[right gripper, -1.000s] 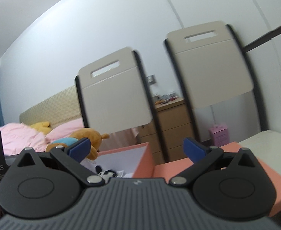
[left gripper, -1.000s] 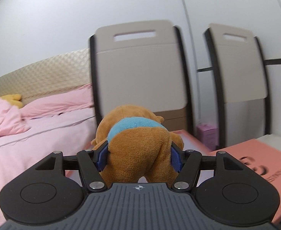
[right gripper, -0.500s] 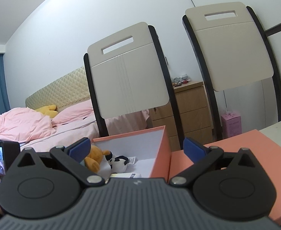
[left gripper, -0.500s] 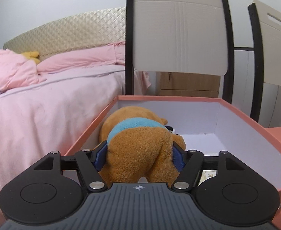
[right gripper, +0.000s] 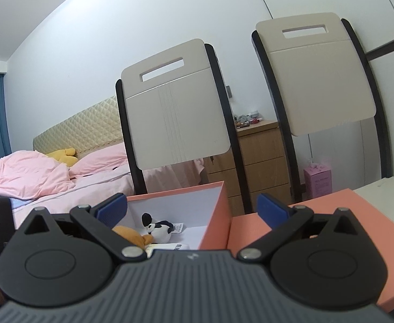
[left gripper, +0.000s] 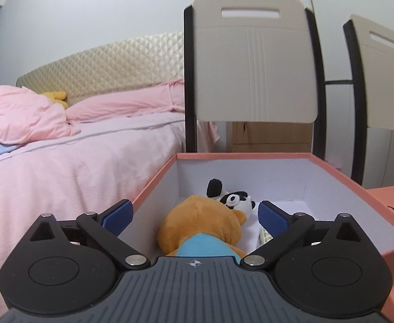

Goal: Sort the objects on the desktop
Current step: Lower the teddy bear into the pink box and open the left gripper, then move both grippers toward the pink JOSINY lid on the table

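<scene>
A brown plush bear in a blue shirt point(left gripper: 202, 228) lies inside the open salmon-pink box point(left gripper: 336, 177), next to a small panda plush point(left gripper: 234, 199). My left gripper point(left gripper: 194, 215) is open, its blue pads apart on either side of the bear and not touching it. In the right wrist view the bear point(right gripper: 128, 232), the panda point(right gripper: 158, 227) and the box point(right gripper: 215, 215) show ahead to the left. My right gripper point(right gripper: 191, 207) is open and empty, above the box's right wall and the pink lid point(right gripper: 331, 215).
Two beige chair backs point(left gripper: 253, 67) point(right gripper: 315, 75) stand behind the box. A bed with pink bedding point(left gripper: 62, 161) lies to the left. A wooden drawer unit point(right gripper: 258, 161) and a small pink carton point(right gripper: 318, 180) stand at the wall. A white card point(left gripper: 264, 238) lies in the box.
My left gripper lowered the bear into the box and opened, letting it go; the bear now lies on the box floor. The right gripper stayed open and shifted slightly.
</scene>
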Available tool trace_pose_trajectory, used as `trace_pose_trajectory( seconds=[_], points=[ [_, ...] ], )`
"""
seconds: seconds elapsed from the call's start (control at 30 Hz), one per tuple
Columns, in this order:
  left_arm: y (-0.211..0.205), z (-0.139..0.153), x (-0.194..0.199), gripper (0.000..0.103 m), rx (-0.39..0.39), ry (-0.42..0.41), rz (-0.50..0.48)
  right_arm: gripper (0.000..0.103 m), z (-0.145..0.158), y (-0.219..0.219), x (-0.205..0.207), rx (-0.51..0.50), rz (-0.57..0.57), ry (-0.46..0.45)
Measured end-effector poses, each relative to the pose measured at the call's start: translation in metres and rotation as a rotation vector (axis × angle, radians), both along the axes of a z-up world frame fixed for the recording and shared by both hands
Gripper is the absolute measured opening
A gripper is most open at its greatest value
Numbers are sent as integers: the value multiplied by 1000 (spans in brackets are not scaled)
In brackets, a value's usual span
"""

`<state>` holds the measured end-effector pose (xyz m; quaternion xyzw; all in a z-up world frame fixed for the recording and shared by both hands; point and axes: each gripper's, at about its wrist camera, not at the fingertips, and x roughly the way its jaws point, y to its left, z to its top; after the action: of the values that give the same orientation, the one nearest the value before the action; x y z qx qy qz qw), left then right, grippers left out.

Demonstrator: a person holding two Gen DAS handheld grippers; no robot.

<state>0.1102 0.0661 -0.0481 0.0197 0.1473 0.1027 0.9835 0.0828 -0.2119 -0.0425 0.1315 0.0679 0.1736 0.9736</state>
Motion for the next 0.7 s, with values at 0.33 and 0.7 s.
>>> trace_pose_trajectory(
  seconds=[0.33, 0.7],
  points=[
    [3, 7, -38, 103, -30, -111, -50, 103, -8, -3, -1, -4, -36, 21],
    [-2, -4, -51, 103, -20, -152, -89, 103, -16, 11, 11, -42, -120, 10]
  ],
)
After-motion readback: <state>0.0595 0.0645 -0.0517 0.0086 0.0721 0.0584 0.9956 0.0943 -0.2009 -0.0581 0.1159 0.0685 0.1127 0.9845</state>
